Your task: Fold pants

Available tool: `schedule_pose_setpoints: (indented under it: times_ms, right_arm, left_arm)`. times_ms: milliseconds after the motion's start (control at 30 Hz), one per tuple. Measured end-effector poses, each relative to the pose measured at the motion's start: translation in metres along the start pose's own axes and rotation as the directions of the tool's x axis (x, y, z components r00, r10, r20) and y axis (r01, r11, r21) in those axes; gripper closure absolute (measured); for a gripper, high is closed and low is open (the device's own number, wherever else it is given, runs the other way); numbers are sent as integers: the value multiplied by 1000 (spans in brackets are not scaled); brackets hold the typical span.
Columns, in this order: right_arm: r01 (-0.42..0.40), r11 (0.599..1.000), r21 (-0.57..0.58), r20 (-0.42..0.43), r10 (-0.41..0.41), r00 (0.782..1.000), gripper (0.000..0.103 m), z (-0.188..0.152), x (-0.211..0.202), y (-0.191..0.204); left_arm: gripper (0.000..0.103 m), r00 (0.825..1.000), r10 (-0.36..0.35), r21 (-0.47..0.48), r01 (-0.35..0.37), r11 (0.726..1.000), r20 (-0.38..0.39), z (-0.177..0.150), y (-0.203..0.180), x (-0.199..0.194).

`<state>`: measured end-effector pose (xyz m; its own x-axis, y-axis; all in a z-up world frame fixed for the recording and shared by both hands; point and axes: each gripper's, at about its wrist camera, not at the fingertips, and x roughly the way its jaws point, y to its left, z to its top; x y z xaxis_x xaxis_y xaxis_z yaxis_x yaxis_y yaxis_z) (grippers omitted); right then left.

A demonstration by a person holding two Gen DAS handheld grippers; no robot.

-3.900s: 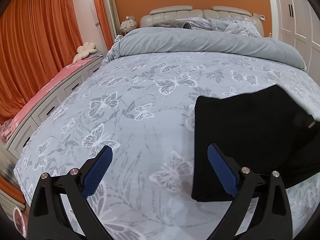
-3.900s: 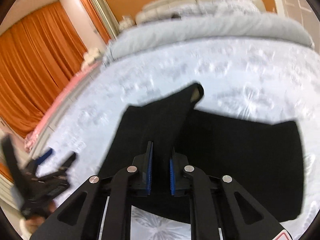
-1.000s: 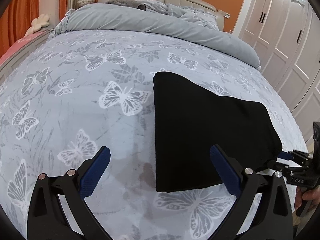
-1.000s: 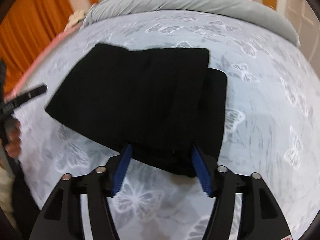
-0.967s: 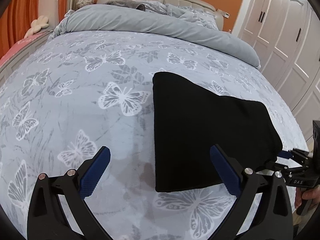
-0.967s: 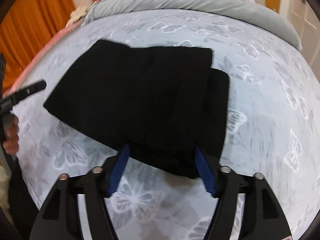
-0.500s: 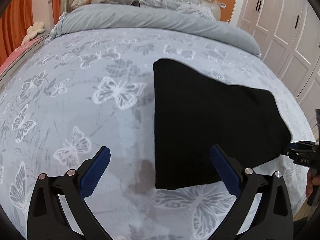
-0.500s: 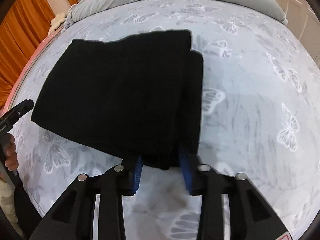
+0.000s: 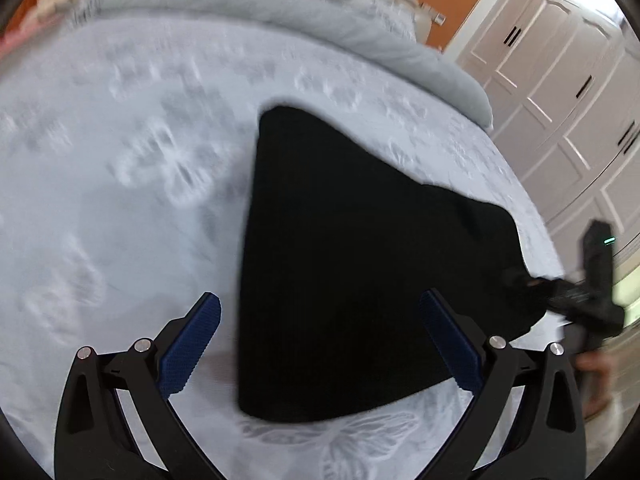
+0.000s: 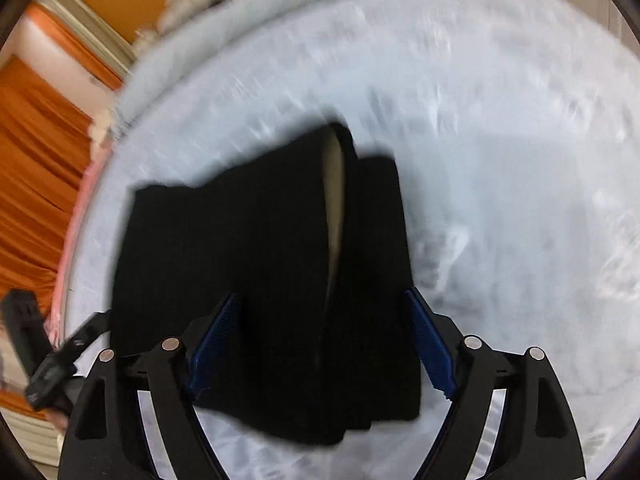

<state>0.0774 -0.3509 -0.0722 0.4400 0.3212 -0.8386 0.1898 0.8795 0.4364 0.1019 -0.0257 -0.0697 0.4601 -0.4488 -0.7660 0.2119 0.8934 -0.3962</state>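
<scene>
Folded black pants [image 9: 352, 264] are lying on the bed [image 9: 120, 208]; left claw [image 9: 320, 344] and right claw [image 10: 320, 344] are both gaping apart, gripping nothing.

Bedroom with orange walls and a wide bed

A pale butterfly-print bedspread [image 9: 120, 200] covers the bed, a grey duvet [image 9: 280, 20] bunched toward its head. White panelled wardrobe doors [image 9: 560, 92] stand on one side, orange curtains [image 10: 28, 152] on the other.
</scene>
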Motion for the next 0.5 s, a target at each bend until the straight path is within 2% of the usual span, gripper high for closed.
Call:
schedule_pose_setpoints:
  times_ms: [67, 100, 133, 167, 200, 233, 333, 400, 433, 467, 500]
  right_arm:
    - [8, 999, -46, 30, -7, 1000, 27, -2, 0, 11]
    - [-16, 998, -52, 32, 18, 999, 55, -1, -3, 14]
    - [-71, 997, -36, 53, 72, 996, 68, 1, -17, 18]
    - [-110, 993, -35, 74, 113, 991, 70, 3, -27, 21]
    - [-168, 985, -40, 94, 171, 981, 72, 0, -43, 27]
    - [-202, 978, -51, 103, 206, 973, 72, -3, -54, 33]
    - [-256, 961, -106, 106, 267, 958, 72, -30, -88, 48]
    - [-261, 958, -115, 62, 269, 961, 70, -56, -90, 47]
    - [-238, 965, -114, 35, 243, 969, 66, -66, -81, 44]
    - [-180, 978, -106, -11, 180, 984, 61, -78, -63, 38]
    - [-77, 992, -98, -72, 71, 995, 46, -87, -41, 28]
  left_arm:
    - [6, 994, -29, -75, 21, 997, -101, -6, 11, 29]
    - [8, 996, -24, -88, 16, 996, -88, -7, 13, 33]
    - [36, 999, -14, -65, 12, 998, -44, -6, 10, 29]
    - [54, 999, -18, -38, 17, 999, -39, -2, 4, 24]
    - [65, 998, -50, -55, 48, 997, -28, 2, 3, 13]
    - [71, 996, -90, -69, 89, 994, -18, 6, 3, 2]
    - [73, 984, -180, -100, 178, 979, -12, 4, 9, -41]
    - [72, 978, -208, -87, 204, 975, -30, -13, 13, -72]
    - [69, 978, -206, -75, 203, 976, -42, -19, 14, -78]
    - [60, 982, -176, -60, 172, 983, -68, -34, 16, -79]
    - [53, 988, -128, -47, 124, 991, -87, -44, 17, -75]
